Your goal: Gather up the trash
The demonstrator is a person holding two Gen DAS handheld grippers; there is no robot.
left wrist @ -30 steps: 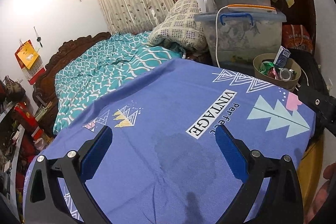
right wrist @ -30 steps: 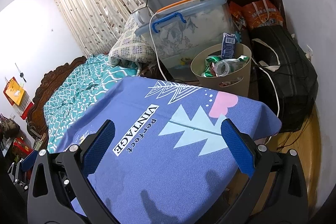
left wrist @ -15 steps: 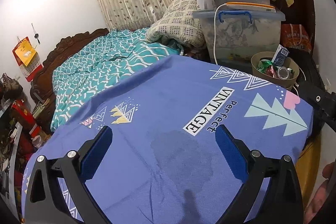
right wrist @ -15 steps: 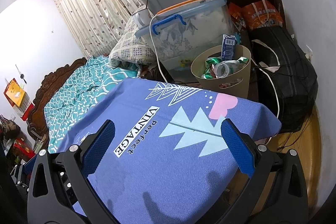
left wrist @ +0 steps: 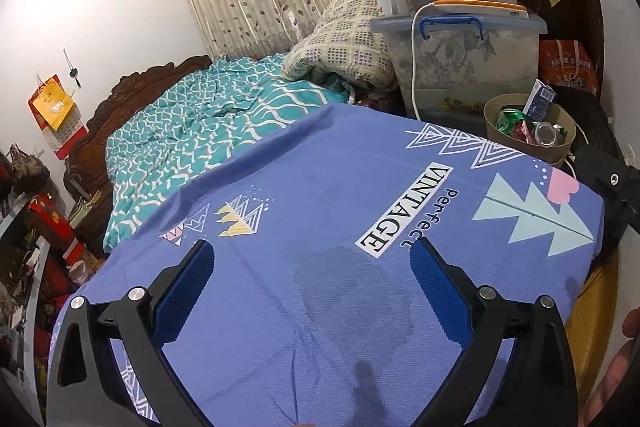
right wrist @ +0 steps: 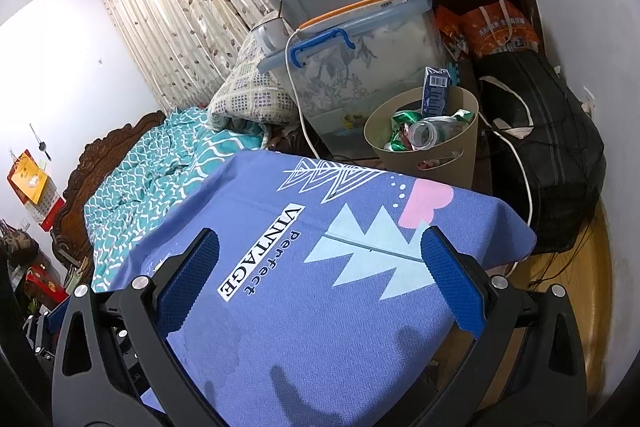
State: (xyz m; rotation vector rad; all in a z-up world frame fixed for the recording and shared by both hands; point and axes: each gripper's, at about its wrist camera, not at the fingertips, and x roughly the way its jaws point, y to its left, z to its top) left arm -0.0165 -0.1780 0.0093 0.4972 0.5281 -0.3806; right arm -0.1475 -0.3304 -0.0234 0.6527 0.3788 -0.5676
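A tan waste bin (right wrist: pixel 460 151) stands past the far edge of a table with a blue printed cloth (right wrist: pixel 304 299). It holds a blue carton (right wrist: pixel 436 93), a clear plastic bottle (right wrist: pixel 426 133) and green wrappers (right wrist: pixel 400 119). The bin also shows in the left wrist view (left wrist: pixel 560 147), with a can (left wrist: pixel 546 135) inside. My left gripper (left wrist: pixel 310 287) is open and empty over the cloth, above a dark damp patch (left wrist: pixel 352 287). My right gripper (right wrist: pixel 320 279) is open and empty over the cloth, short of the bin.
Stacked clear storage boxes (right wrist: pixel 360 67) with a white cable (right wrist: pixel 294 95) stand behind the bin. A black bag (right wrist: pixel 552 163) lies to its right on the wooden floor. A bed with teal bedding (left wrist: pixel 192 123) lies to the left. A mug (left wrist: pixel 390 1) sits on a box lid.
Both grippers stay open and empty. The left view has drifted slightly back from the table; the right view has barely shifted.
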